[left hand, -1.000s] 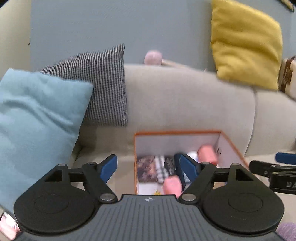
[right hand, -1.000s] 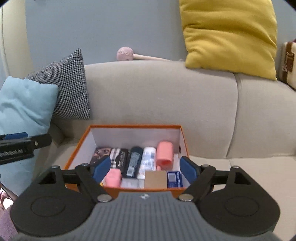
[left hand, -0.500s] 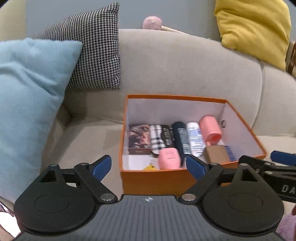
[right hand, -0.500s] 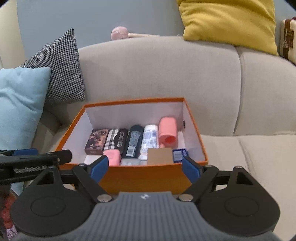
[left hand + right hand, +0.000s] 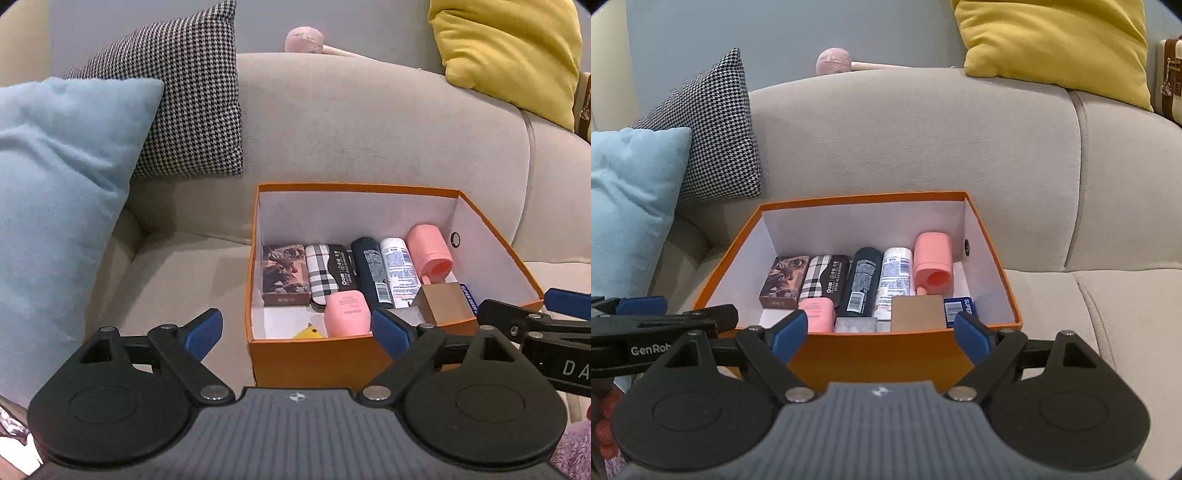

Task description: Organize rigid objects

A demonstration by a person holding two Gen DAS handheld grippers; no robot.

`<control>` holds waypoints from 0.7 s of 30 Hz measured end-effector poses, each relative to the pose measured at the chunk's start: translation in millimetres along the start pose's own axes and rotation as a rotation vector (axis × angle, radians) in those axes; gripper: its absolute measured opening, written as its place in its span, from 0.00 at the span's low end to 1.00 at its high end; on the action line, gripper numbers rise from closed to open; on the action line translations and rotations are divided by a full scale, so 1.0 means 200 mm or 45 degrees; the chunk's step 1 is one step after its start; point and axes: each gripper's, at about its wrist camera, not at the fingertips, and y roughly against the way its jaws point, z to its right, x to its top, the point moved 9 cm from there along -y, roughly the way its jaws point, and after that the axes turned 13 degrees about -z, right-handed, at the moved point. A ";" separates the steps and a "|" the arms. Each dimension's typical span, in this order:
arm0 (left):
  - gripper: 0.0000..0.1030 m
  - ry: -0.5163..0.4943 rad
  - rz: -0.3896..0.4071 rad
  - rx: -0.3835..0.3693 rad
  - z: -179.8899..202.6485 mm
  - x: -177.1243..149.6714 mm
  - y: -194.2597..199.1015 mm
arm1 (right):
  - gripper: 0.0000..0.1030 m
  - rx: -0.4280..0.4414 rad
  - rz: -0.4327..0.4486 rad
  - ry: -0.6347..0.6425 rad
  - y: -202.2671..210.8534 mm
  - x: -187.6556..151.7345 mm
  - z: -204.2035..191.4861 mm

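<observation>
Sofa (image 5: 923, 140): grey, it fills both views; all other things rest on it or lean on it.
Yellow cushion (image 5: 1056, 44): on top of the backrest, at the right.
Light blue cushion (image 5: 55, 206): at the left end of the sofa, in front of the houndstooth cushion (image 5: 184, 103).
Orange box (image 5: 879, 350): open, white inside, standing on the seat near the backrest; the rigid objects lie in it.
Left gripper (image 5: 297, 330): it hangs low in front of the box's left near corner, fingers wide apart, holding nothing. The blue right fingertip (image 5: 388, 330) overlaps the near wall of the box in the view.
Right gripper (image 5: 877, 332): before the near wall of the box, fingers wide apart and with nothing between them.
Back row in the box, left to right: brown printed case (image 5: 785, 280), plaid case (image 5: 823, 278), dark spray can (image 5: 862, 282), white spray can (image 5: 895, 277), pink cup (image 5: 932, 264) lying on its side with the mouth toward the cameras. They lie side by side, close together.
Front row in the box: pink bottle (image 5: 347, 312) before the plaid case, small clear box (image 5: 856, 325), brown cardboard cube (image 5: 918, 312), blue packet (image 5: 958, 310) just beside the cube.
Yellow object (image 5: 309, 332): only a corner shows over the near wall, left of the pink bottle; what it is I cannot tell.
Pink mallet (image 5: 833, 62): lying on top of the backrest.
</observation>
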 end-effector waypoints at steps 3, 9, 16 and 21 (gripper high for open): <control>1.00 0.007 0.006 -0.003 -0.01 0.00 0.01 | 0.84 -0.008 0.000 0.009 0.01 0.00 0.00; 1.00 -0.004 0.010 0.013 -0.03 0.00 0.02 | 0.84 -0.008 -0.007 0.004 0.02 -0.01 0.01; 1.00 0.007 -0.011 0.022 -0.03 -0.01 0.02 | 0.84 0.006 -0.034 -0.005 0.00 -0.02 0.01; 1.00 0.013 -0.022 0.035 -0.05 -0.02 0.01 | 0.84 0.006 -0.040 -0.012 -0.01 -0.03 0.00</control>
